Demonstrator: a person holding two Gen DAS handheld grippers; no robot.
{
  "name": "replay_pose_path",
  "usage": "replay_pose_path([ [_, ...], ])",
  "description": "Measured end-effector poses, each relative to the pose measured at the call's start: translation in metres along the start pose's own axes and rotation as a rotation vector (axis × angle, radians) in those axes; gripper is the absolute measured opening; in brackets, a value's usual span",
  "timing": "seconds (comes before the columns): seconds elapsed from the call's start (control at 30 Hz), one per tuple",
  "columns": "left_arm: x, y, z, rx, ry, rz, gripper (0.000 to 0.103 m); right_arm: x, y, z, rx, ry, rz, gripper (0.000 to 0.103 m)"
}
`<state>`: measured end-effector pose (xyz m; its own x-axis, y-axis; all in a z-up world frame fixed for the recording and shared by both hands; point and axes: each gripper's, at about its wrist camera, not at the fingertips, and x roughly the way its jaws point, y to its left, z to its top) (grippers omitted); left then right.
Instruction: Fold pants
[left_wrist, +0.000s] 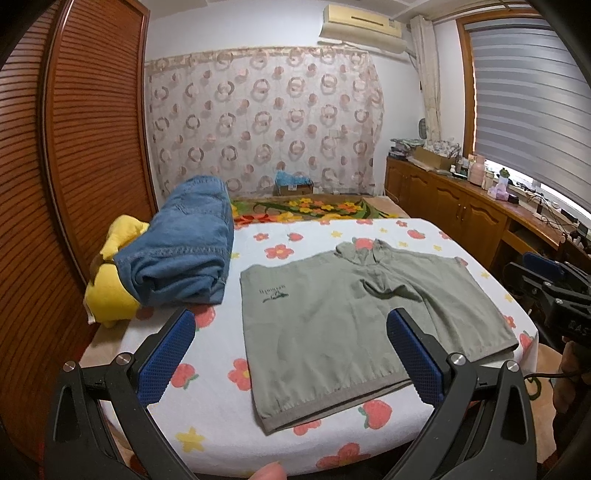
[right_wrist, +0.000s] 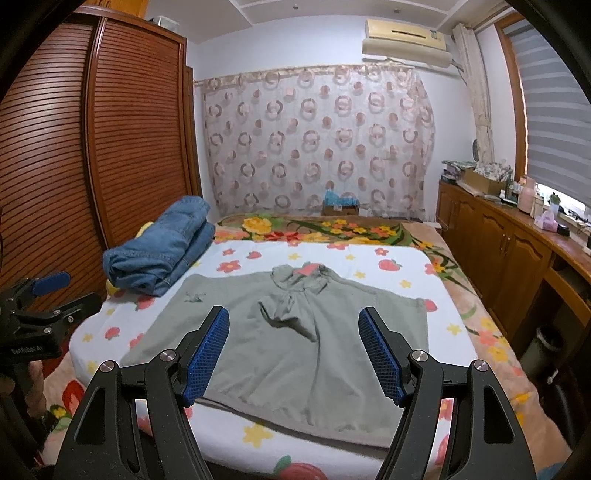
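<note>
Folded blue denim pants (left_wrist: 184, 251) lie in a bundle at the far left of the bed, partly on a yellow garment (left_wrist: 110, 280). They also show in the right wrist view (right_wrist: 162, 251). A grey-green hooded top (left_wrist: 354, 317) lies spread flat on the flowered sheet, also seen in the right wrist view (right_wrist: 295, 339). My left gripper (left_wrist: 290, 334) is open and empty above the top's near edge. My right gripper (right_wrist: 293, 332) is open and empty above the top's near half.
The white flowered sheet (left_wrist: 207, 398) covers the bed over a floral blanket (right_wrist: 332, 229). A wooden louvred wardrobe (left_wrist: 85, 140) stands at the left. A wooden cabinet (right_wrist: 509, 243) with clutter runs along the right under the window. A cardboard box (right_wrist: 340, 208) sits by the curtain.
</note>
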<state>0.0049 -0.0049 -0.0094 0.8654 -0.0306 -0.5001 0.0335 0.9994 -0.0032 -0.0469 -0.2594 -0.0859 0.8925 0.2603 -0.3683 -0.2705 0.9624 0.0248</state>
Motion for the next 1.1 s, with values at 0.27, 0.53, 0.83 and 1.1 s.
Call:
replay_pose_path([
  [0.27, 0.016, 0.009, -0.014, -0.01, 0.041, -0.02, 0.103, 0.013, -0.003, 0.003, -0.002, 0.055, -0.01, 0.074],
  [0.53, 0.036, 0.017, -0.03, -0.012, 0.097, -0.041, 0.103, 0.029, -0.009, -0.002, -0.021, 0.134, -0.014, 0.074],
  [0.83, 0.053, 0.031, -0.044, -0.035, 0.138, -0.063, 0.103, 0.047, -0.018, -0.012, -0.039, 0.229, -0.041, 0.074],
  [1.1, 0.066, 0.045, -0.06, -0.06, 0.184, -0.085, 0.099, 0.048, -0.024, -0.018, -0.044, 0.302, -0.05, 0.074],
])
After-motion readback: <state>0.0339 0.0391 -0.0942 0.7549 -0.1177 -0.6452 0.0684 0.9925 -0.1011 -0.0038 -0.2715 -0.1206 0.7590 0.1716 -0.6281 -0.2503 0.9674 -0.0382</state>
